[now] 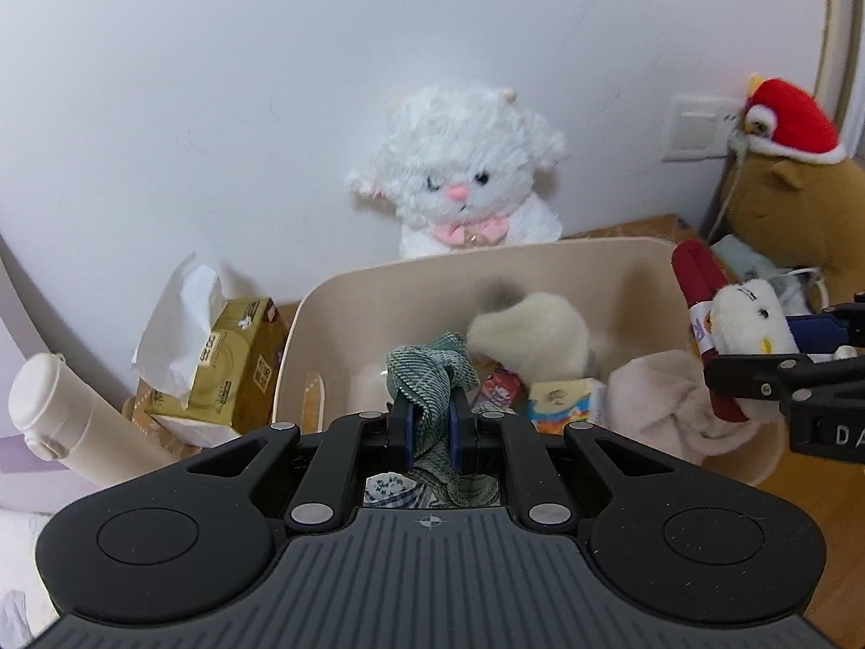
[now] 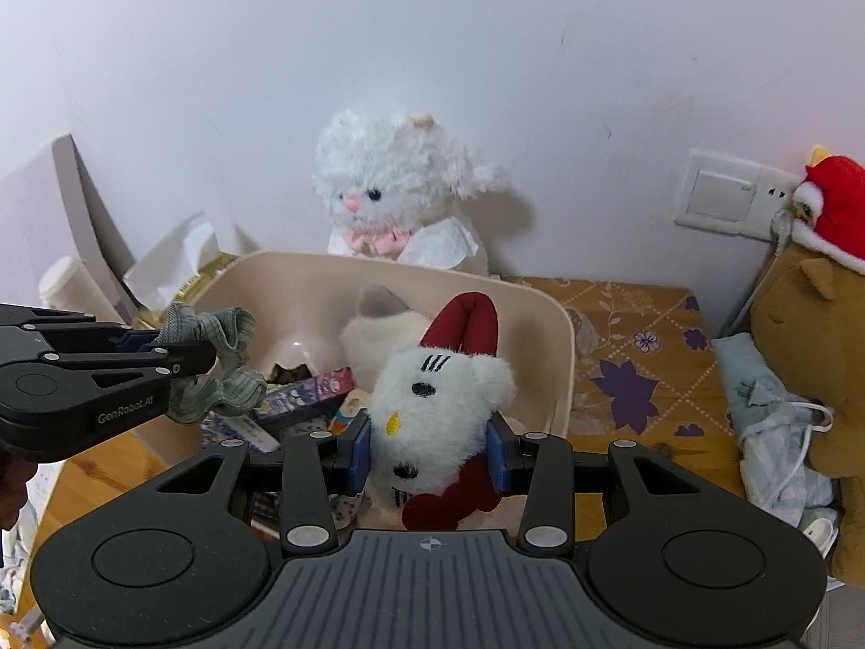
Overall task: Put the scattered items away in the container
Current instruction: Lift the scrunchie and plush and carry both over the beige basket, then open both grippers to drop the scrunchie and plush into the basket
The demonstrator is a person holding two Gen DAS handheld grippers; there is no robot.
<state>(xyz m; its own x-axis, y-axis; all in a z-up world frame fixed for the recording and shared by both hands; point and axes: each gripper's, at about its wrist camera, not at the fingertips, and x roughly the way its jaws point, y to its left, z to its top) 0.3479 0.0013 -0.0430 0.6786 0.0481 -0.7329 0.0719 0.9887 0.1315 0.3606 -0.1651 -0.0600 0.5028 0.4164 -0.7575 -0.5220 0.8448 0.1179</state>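
Delivery step: left tongs (image 1: 431,422) pinching a green cloth (image 1: 432,378) and right tongs (image 2: 431,457) pinching a white plush toy (image 2: 438,405), both over the beige bin (image 2: 562,346); next, spread each to drop inside.

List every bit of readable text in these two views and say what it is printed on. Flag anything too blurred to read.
"GenRobot.AI": on the side of the left gripper, seen from the right wrist view.
"DA": cut off at the picture's edge, on the side of the right gripper, seen from the left wrist view.
Gold tissue pack: printed characters, too blurred to read.
Small boxes in the beige container: print too small to read.
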